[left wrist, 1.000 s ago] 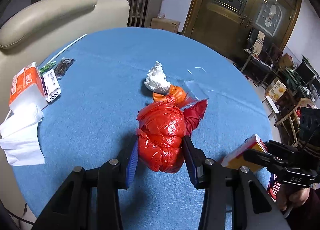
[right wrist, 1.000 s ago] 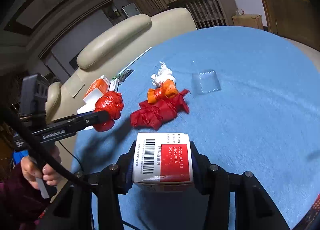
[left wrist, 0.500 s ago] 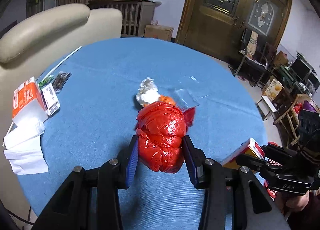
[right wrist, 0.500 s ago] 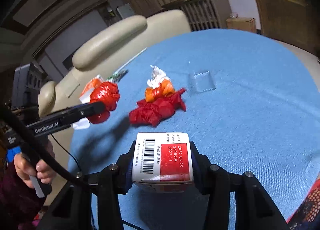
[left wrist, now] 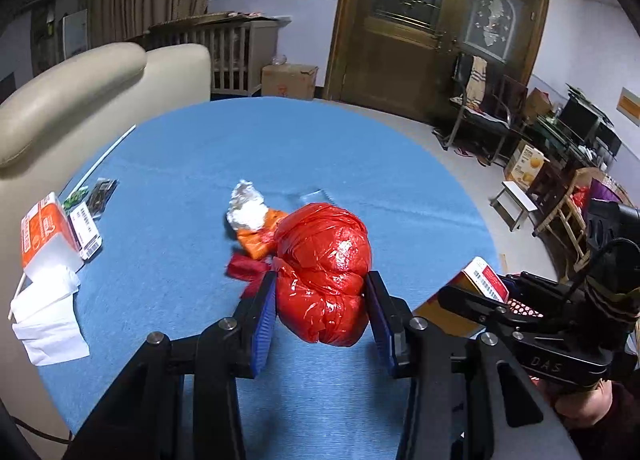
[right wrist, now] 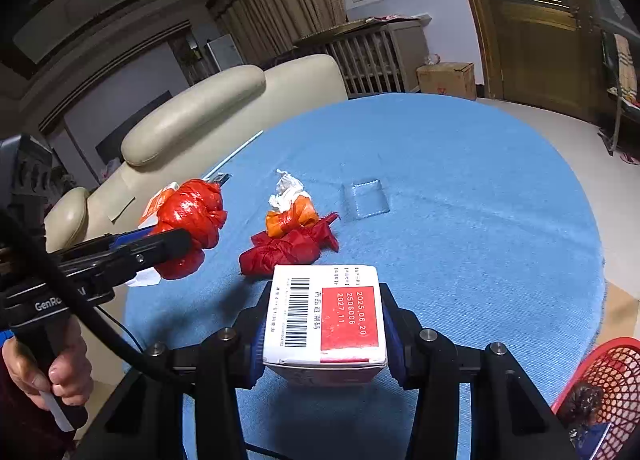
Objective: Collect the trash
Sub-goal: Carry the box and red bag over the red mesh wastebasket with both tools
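Note:
My left gripper [left wrist: 322, 300] is shut on a knotted red plastic bag [left wrist: 326, 272] and holds it above the blue table [left wrist: 280, 148]; it also shows in the right wrist view [right wrist: 188, 220]. My right gripper [right wrist: 324, 324] is shut on a white and red medicine box [right wrist: 326, 316], seen too in the left wrist view [left wrist: 482, 276]. On the table lie an orange bag [right wrist: 290, 218], a white crumpled wad [right wrist: 286, 188], a dark red bag [right wrist: 288, 250] and a clear plastic piece [right wrist: 366, 198].
A red mesh basket [right wrist: 608, 384] stands off the table's near right edge. At the table's left edge lie an orange and white box [left wrist: 42, 232], white tissue [left wrist: 48, 320], a barcode packet [left wrist: 86, 228] and a white straw [left wrist: 104, 156]. A beige sofa [left wrist: 72, 96] stands behind.
My left gripper has lifted the red bag higher and back from the pile. My right gripper with the box has risen and pulled back; the red basket has come into view.

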`<state>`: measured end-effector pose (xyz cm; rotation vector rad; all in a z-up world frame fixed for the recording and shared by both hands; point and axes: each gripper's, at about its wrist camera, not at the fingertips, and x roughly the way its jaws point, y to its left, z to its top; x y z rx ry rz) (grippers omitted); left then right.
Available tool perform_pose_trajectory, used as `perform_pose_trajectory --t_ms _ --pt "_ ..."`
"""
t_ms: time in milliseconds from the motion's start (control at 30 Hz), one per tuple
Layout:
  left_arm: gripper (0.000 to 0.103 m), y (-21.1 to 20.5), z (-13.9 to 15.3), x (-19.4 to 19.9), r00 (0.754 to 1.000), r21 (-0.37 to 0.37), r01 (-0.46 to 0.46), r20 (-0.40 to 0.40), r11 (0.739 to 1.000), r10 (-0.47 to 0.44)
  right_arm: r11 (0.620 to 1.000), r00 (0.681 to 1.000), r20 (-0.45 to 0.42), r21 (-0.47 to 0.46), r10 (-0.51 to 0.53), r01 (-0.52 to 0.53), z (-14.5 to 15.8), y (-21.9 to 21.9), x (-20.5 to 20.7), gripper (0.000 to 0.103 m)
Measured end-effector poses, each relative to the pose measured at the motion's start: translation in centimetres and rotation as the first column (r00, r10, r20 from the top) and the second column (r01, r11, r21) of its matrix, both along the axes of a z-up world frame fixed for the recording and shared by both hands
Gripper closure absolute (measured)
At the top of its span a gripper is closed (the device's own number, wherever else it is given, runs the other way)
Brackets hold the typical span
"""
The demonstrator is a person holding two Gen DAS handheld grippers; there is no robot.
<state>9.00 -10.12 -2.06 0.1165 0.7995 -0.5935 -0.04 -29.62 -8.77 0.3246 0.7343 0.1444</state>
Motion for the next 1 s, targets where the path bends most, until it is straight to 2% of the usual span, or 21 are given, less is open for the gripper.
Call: perform_pose_trajectory --t_ms 567,1000 --pt "0.058 -3.7 1.9 -2.9 0.994 0.003 0.098 0.041 0.995 -0.098 0.994 0.993 0.048 0.007 -0.108 0.108 1.9 -4.0 -3.4 0.053" --pt "0.058 -8.2 1.9 -5.0 0.979 0.021 0.195 0.052 0.981 -0.196 0.966 0.965 0.053 0.04 -0.258 0.256 2.2 -10.0 -7.3 0.053"
